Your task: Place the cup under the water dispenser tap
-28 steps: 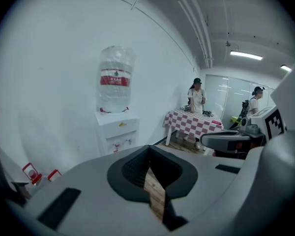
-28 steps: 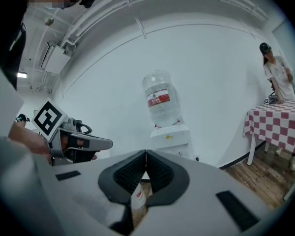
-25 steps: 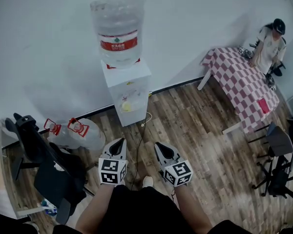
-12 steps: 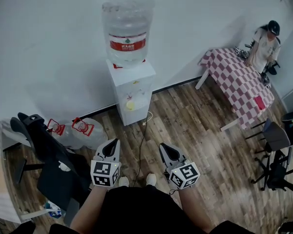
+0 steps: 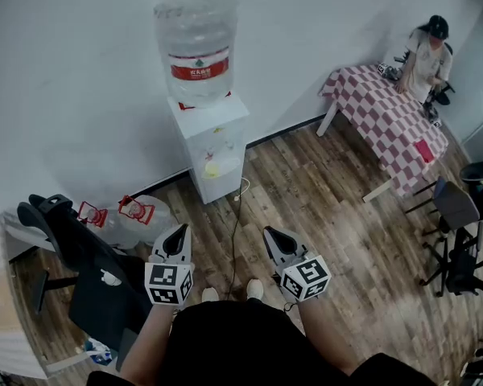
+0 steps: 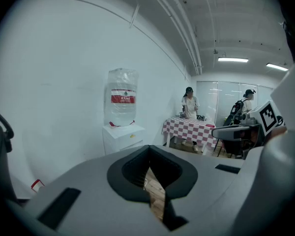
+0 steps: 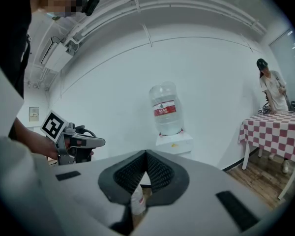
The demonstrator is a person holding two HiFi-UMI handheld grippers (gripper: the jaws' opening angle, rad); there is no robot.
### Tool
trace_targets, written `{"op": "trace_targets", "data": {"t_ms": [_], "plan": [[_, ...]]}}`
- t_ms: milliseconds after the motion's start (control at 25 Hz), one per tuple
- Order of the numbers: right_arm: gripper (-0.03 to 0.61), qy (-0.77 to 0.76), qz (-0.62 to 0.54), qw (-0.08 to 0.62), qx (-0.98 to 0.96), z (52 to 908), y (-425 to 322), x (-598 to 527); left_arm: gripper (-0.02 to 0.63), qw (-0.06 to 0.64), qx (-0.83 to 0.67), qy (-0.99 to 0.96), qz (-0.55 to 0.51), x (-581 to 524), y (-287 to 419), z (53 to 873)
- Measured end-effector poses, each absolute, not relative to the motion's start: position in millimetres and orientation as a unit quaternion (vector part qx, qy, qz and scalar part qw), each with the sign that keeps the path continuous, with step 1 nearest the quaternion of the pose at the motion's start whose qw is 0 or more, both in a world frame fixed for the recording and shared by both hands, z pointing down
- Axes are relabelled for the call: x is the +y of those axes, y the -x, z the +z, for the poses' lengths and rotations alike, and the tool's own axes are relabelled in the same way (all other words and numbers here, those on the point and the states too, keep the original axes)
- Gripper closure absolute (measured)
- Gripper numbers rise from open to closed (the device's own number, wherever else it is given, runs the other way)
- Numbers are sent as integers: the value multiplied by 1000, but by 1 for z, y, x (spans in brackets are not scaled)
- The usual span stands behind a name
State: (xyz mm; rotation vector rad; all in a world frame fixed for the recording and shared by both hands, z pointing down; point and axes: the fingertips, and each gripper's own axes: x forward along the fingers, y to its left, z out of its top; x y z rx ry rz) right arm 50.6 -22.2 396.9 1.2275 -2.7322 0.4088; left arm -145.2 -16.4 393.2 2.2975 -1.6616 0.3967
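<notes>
The white water dispenser stands against the wall with a big clear bottle on top. A small yellow thing, perhaps the cup, sits in its front niche; I cannot tell for sure. My left gripper and right gripper hover side by side over the wooden floor, well short of the dispenser and pointing toward it. Both are shut, with nothing held. The left gripper view looks past the left gripper to the dispenser. The right gripper also faces the dispenser.
Two spare water jugs with red handles lie left of the dispenser, beside a black office chair. A cable runs over the floor. At the right are a checkered table, a person and dark chairs.
Both grippers have shifted a little, the left one slightly leftward in the head view. They stay shut and empty. The dispenser and the yellow thing have not moved.
</notes>
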Motion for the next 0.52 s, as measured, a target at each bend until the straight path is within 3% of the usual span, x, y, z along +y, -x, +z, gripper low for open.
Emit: {"op": "trace_targets", "data": {"t_ms": [520], "plan": [[557, -410, 138, 63, -899, 401, -70, -31, 600, 139, -576, -794, 138, -30, 129, 397]]}}
